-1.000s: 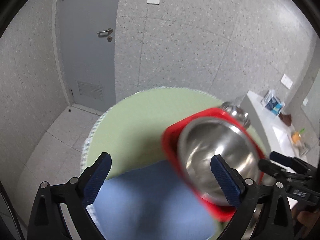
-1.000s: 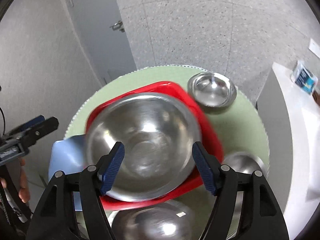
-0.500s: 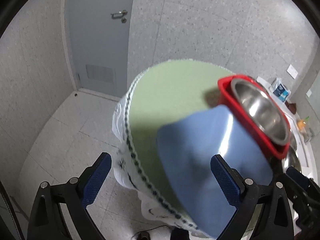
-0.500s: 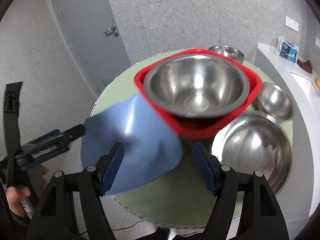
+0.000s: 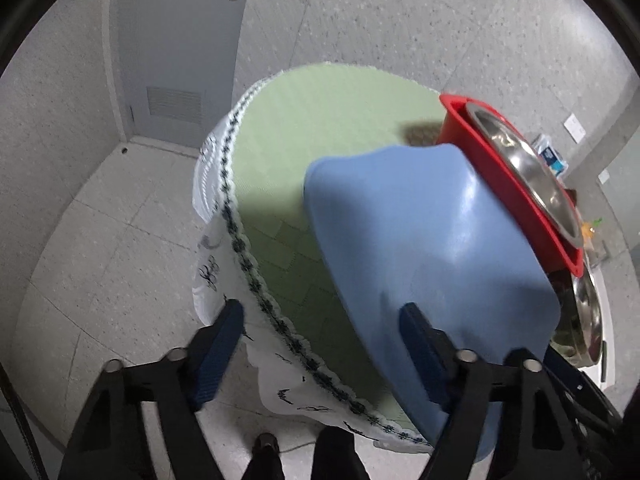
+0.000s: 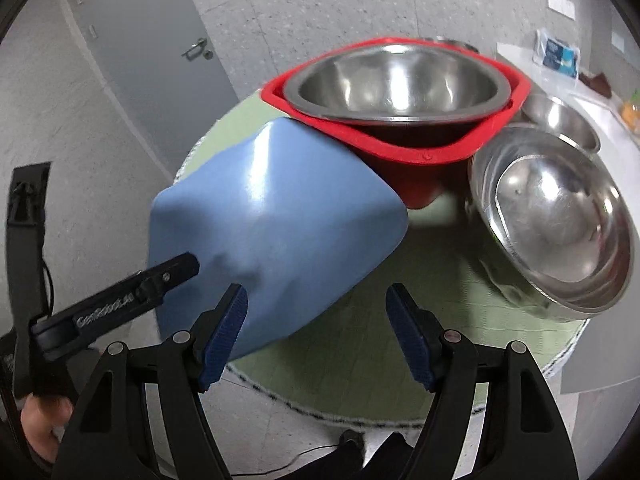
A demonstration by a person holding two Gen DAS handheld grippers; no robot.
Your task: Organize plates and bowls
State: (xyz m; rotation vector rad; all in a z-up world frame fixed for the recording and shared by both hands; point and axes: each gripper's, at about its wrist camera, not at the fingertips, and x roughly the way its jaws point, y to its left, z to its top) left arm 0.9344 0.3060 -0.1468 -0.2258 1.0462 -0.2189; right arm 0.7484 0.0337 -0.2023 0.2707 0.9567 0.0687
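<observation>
A blue plastic bowl [image 6: 276,224] lies tipped, its bottom toward me, at the near left edge of the round green table [image 6: 400,320]. It also shows in the left wrist view [image 5: 424,248]. A red square bowl [image 6: 404,148] with a steel bowl [image 6: 396,80] inside stands behind it. My left gripper [image 5: 320,352] is open, its right finger [image 5: 420,340] against the blue bowl. My right gripper [image 6: 316,332] is open and empty, its left finger [image 6: 224,332] by the blue bowl.
Two nested steel bowls [image 6: 560,224] sit at the table's right, a smaller steel bowl [image 6: 560,120] behind them. A white counter [image 6: 592,92] stands to the right. A grey door [image 5: 180,40] is on the far left. The tablecloth's edge [image 5: 224,208] hangs over the floor.
Both grippers pulled back and down toward the table's near edge. The blue bowl now looms larger and more tipped. The left gripper's jaws stand narrower than before.
</observation>
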